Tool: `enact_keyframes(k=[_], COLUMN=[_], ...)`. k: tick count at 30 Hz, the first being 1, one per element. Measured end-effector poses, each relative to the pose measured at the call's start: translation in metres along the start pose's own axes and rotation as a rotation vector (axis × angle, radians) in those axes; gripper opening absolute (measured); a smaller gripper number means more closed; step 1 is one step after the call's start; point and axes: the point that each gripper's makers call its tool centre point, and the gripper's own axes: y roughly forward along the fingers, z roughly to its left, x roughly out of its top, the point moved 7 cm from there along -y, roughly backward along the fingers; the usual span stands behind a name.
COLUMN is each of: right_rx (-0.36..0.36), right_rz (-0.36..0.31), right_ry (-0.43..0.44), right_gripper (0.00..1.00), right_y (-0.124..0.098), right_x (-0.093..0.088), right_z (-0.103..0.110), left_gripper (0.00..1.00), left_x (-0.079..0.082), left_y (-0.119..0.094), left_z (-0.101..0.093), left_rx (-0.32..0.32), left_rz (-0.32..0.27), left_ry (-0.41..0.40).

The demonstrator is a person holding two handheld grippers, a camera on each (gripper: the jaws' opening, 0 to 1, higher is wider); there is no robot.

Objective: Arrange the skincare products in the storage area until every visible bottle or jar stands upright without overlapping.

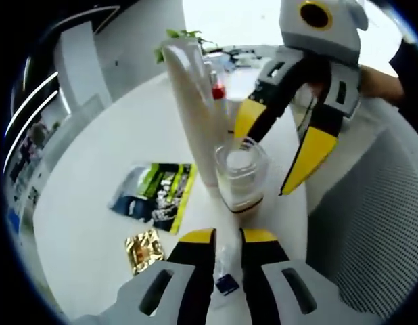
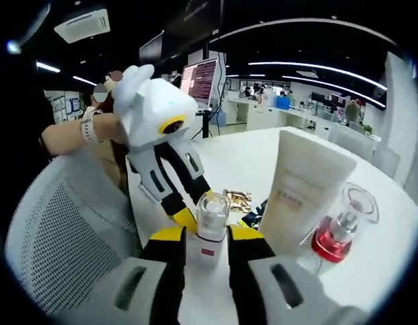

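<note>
Your right gripper [image 2: 207, 237] fingers grip the small clear jar [image 2: 212, 223], upright on the bench [image 2: 243, 162] beside the white tube [image 2: 300, 196]. Left gripper [image 1: 226, 238] fingers look nearly closed, empty. Release gently, straight back, avoiding the tube and red bottle [image 2: 334, 240].

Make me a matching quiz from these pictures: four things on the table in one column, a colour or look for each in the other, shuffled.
Things:
1. tube
2. jar
3. small bottle
4. sachet

Looks:
A. gold foil
B. red, clear cap
C. tall, cream white
D. clear, between the right claw's jaws

Pairs: 1-C, 2-D, 3-B, 4-A
</note>
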Motion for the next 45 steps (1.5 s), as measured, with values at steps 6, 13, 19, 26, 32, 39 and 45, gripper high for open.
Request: enact_keyframes(k=[6, 13, 19, 26, 32, 39, 45], right_rx=[0.021, 0.03, 0.025, 0.022, 0.019, 0.043, 0.015], right_rz=[0.054, 0.093, 0.115, 0.131, 0.166, 0.276, 0.315], right_ry=[-0.005, -0.017, -0.027, -0.011, 0.012, 0.065, 0.098], right_gripper=[0.23, 0.21, 0.2, 0.17, 0.15, 0.15, 0.14], right_y=[0.003, 0.004, 0.005, 0.004, 0.004, 0.004, -0.004], right_x=[-0.007, -0.012, -0.014, -0.016, -0.022, -0.04, -0.048], right_z=[0.003, 0.005, 0.004, 0.003, 0.001, 0.001, -0.005], left_gripper=[0.09, 0.09, 0.07, 0.06, 0.06, 0.03, 0.07], left_x=[-0.001, 0.0, 0.002, -0.002, -0.006, -0.011, -0.006], left_y=[0.0, 0.0, 0.003, 0.004, 0.005, 0.009, 0.01], left_z=[0.002, 0.002, 0.002, -0.002, -0.007, -0.018, -0.015], left_rx=[0.011, 0.023, 0.033, -0.007, -0.052, -0.13, -0.124], left_rz=[0.005, 0.01, 0.014, 0.034, 0.055, 0.093, 0.061], left_ry=[0.001, 0.008, 0.02, 0.01, -0.02, -0.072, -0.129])
